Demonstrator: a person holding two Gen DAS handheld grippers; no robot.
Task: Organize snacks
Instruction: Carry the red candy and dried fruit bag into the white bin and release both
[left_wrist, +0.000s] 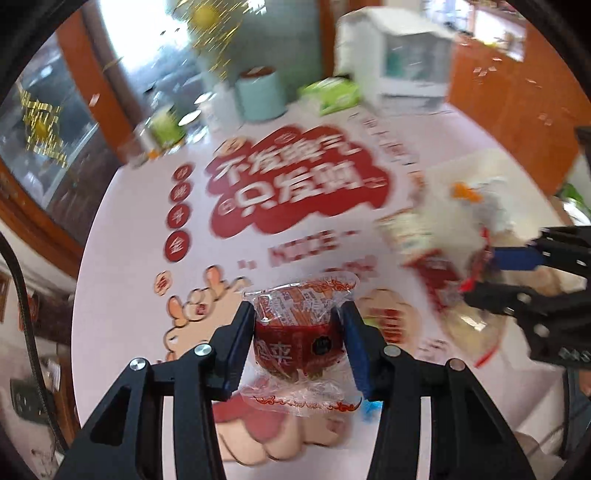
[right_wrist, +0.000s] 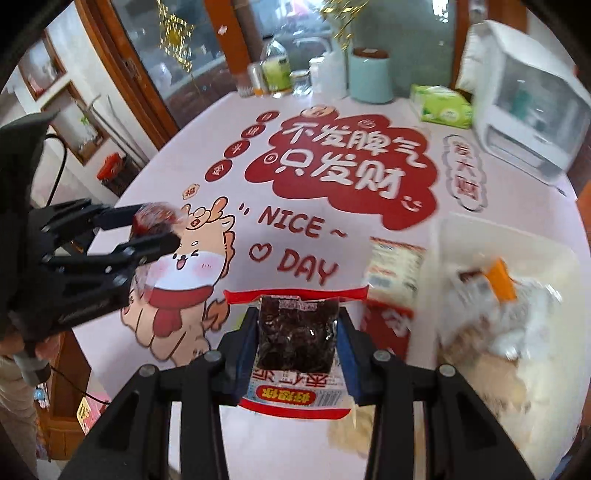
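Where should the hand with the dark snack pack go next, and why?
Probably a little to its right, over the white tray. The right gripper is shut on the dark snack pack, held above the table, and other snacks already lie in that tray.

Daylight floods both views; in the left wrist view a window (left_wrist: 147, 40) at the upper left is blown out to white; the desk (left_wrist: 125, 229) is evenly bright with only soft shadows; motion blur smears the printed lettering and the far desk edge there, worst toward the right; the right wrist view is sharper at centre, blurred along the right desk edge (right_wrist: 517, 295); fisheye bends all edges, with black corners.
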